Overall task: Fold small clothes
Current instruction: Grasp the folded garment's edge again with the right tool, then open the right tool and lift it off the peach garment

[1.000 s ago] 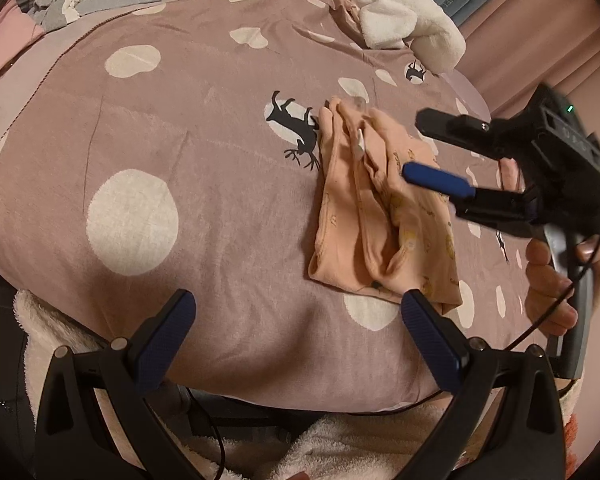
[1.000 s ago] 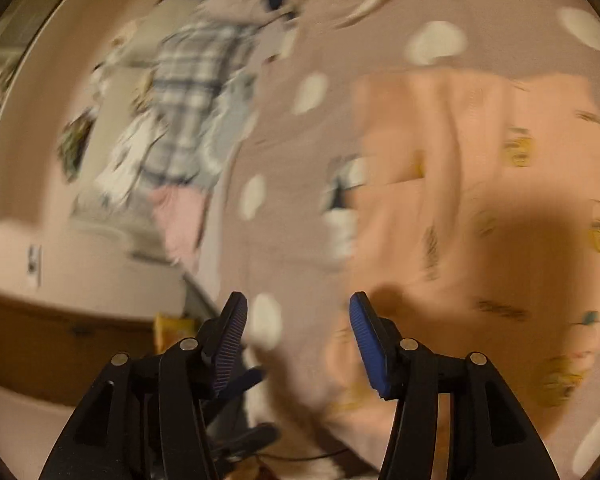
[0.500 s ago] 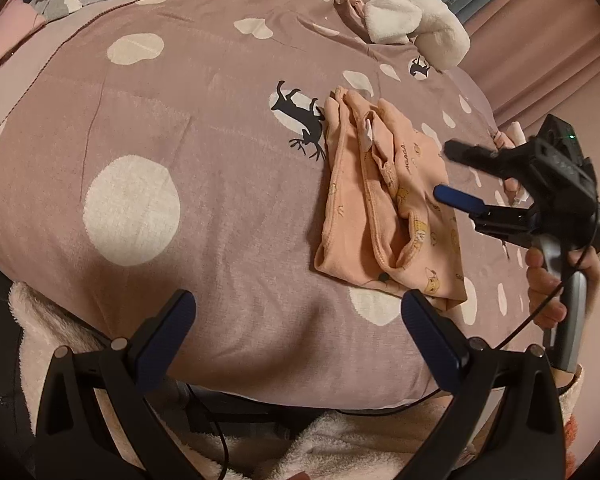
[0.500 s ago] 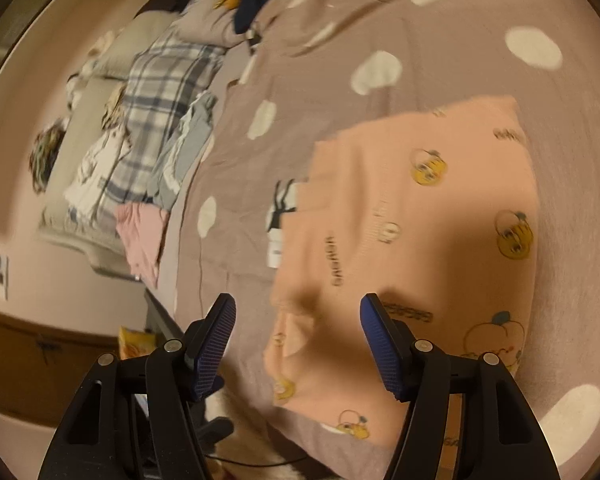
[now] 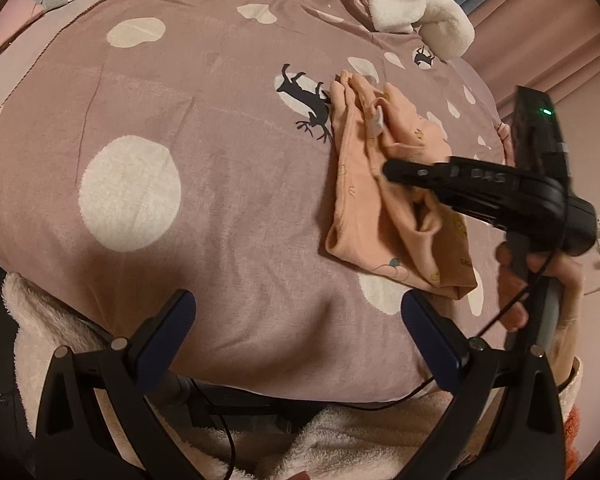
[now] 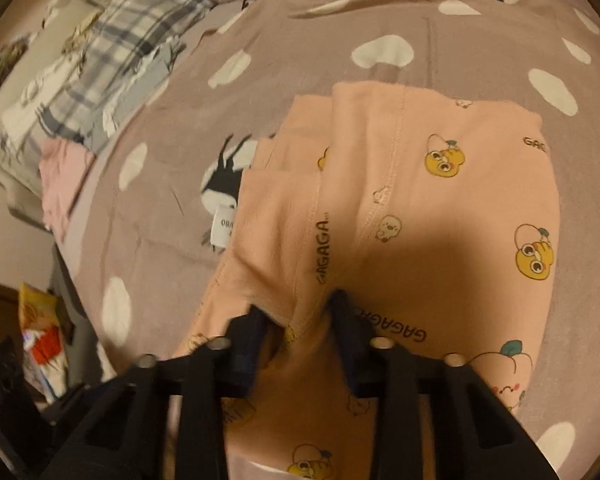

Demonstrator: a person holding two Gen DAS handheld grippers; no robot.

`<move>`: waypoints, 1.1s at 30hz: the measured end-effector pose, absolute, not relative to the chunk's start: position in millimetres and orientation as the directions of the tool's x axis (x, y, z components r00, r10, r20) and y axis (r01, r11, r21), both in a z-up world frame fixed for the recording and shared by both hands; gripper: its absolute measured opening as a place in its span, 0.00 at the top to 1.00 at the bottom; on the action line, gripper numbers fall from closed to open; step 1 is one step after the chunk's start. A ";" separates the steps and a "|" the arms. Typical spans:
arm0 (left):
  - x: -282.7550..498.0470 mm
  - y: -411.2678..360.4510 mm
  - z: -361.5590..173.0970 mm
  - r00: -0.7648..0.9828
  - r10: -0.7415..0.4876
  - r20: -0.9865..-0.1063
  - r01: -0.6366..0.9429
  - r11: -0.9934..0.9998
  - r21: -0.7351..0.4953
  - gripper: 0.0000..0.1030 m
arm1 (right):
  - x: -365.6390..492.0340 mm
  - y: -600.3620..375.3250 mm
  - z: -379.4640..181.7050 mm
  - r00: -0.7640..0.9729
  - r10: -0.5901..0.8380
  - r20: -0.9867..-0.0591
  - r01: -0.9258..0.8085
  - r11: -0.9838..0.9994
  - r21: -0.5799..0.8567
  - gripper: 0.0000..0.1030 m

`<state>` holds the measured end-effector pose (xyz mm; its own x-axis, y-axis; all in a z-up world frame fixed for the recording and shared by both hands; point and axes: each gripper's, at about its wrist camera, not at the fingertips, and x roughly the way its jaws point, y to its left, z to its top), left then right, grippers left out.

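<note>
The left gripper point(image 5: 296, 320) is held low at about 6 o'clock in the left wrist view. Its jaws are spread wide, with nothing between them. Only the spotted bed cover point(image 5: 220, 120) is seen under it.

The small peach garment point(image 5: 364, 216) is laid on the cover, out at about 3 o'clock in that view. It is already folded into a long, thin shape. Its long side is seen to run from about 12 o'clock down to about 5 o'clock. A white tag point(image 5: 376, 120) is seen near the far end.

The cloth is judged to be soft, thin and light. It is likely to sag and slide apart when lifted, so all the layers are best pinched together at one edge or fold.

The right gripper point(image 6: 300, 320) is pressed down onto the garment point(image 6: 440, 220) near its middle. Its jaws are being closed, and a raised ridge of peach cloth is caught between the pads. The tool is held by a hand point(image 5: 540, 276) at about 4 o'clock.
</note>
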<state>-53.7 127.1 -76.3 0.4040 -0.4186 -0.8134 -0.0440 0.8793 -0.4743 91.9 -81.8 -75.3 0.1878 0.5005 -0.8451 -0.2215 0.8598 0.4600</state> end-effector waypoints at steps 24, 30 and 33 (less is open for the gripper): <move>-56.8 130.7 -78.0 0.387 -0.425 -0.818 -0.073 0.870 -0.487 0.00 | 84.5 -77.3 -65.8 0.171 0.654 -0.737 -0.162 0.756 0.634 0.75; -53.3 130.4 -82.3 0.376 -0.415 -0.829 -0.086 0.875 -0.477 0.00 | 79.6 -70.3 -67.3 0.085 0.741 -0.666 -0.191 0.669 0.719 0.48; -53.1 130.5 -81.5 0.375 -0.420 -0.827 -0.082 0.873 -0.481 0.00 | 80.1 -75.8 -72.7 0.069 0.811 -0.581 -0.151 0.584 0.798 0.48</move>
<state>-53.1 130.5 -81.5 0.3749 -0.4199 -0.8265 -0.0821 0.8730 -0.4808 80.1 -75.8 -72.7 0.0692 0.8111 -0.5807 -0.1515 0.5839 0.7976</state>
